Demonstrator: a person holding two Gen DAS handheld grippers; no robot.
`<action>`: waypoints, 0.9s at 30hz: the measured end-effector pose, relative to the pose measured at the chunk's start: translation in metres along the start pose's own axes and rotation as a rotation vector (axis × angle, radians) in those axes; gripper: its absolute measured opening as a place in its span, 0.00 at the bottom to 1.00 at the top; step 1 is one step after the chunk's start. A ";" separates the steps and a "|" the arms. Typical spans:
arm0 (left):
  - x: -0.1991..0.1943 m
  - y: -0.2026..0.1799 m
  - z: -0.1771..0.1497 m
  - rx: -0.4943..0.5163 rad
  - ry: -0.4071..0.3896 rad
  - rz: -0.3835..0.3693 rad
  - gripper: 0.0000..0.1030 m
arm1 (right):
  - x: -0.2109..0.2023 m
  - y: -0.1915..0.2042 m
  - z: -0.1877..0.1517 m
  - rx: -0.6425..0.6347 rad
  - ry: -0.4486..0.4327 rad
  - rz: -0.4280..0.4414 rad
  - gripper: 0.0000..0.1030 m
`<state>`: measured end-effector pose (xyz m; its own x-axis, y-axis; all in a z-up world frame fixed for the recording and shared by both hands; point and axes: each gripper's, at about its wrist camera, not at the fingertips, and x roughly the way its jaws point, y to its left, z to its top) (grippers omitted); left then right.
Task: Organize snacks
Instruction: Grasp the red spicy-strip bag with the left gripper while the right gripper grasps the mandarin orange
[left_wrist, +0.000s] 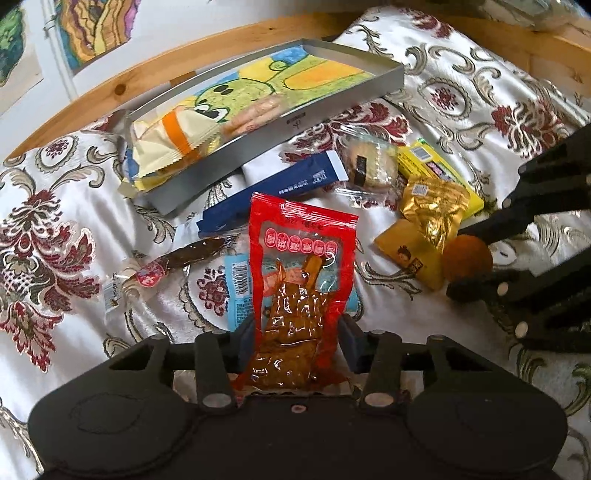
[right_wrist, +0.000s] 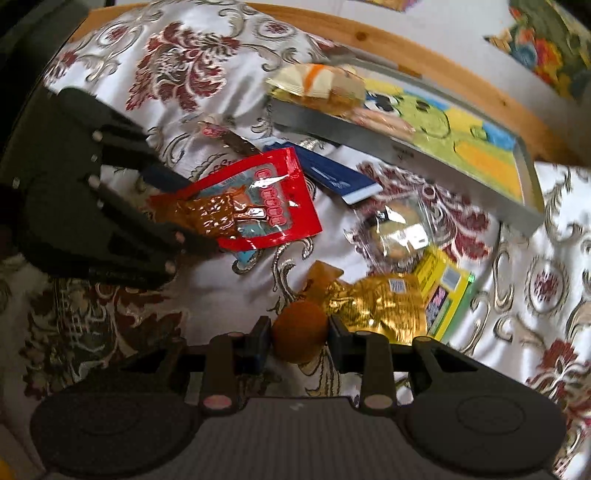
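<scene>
while a cream packet (left_wrist: 166, 144) and biscuits already lie in the metal tray (left_wrist: 295, 120), most snacks are scattered on the bedspread (left_wrist: 55, 221); the left tool (left_wrist: 297, 341) clamps a red pouch (left_wrist: 301, 258), the right tool (right_wrist: 299, 338) a brown ball (right_wrist: 301, 334).

The left gripper (left_wrist: 295, 347) is closed on a red pouch (left_wrist: 299, 280), which stands up between its fingers above the flowered cloth (left_wrist: 48, 206). At the right, the right gripper (left_wrist: 469, 258) clamps a brown ball (left_wrist: 467, 260). Behind lies a grey tray (left_wrist: 221, 162) with a cream packet (left_wrist: 166, 144) inside. A blue packet (left_wrist: 280, 188) and a gold packet (left_wrist: 432, 206) lie near the tray.
</scene>
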<state>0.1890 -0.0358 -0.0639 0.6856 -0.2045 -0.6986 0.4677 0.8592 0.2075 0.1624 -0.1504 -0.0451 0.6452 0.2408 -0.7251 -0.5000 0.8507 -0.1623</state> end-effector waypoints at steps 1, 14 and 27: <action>-0.001 0.001 0.000 -0.011 -0.003 -0.002 0.45 | 0.000 0.001 0.000 -0.007 -0.005 -0.004 0.35; 0.006 0.004 0.000 -0.050 0.030 -0.086 0.57 | -0.001 0.004 0.000 -0.039 -0.027 -0.024 0.36; 0.021 -0.015 -0.004 0.110 0.032 -0.039 0.60 | -0.001 -0.002 0.001 -0.006 -0.022 -0.040 0.36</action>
<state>0.1940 -0.0514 -0.0840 0.6483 -0.2203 -0.7288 0.5534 0.7938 0.2523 0.1631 -0.1523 -0.0431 0.6774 0.2173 -0.7028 -0.4773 0.8568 -0.1951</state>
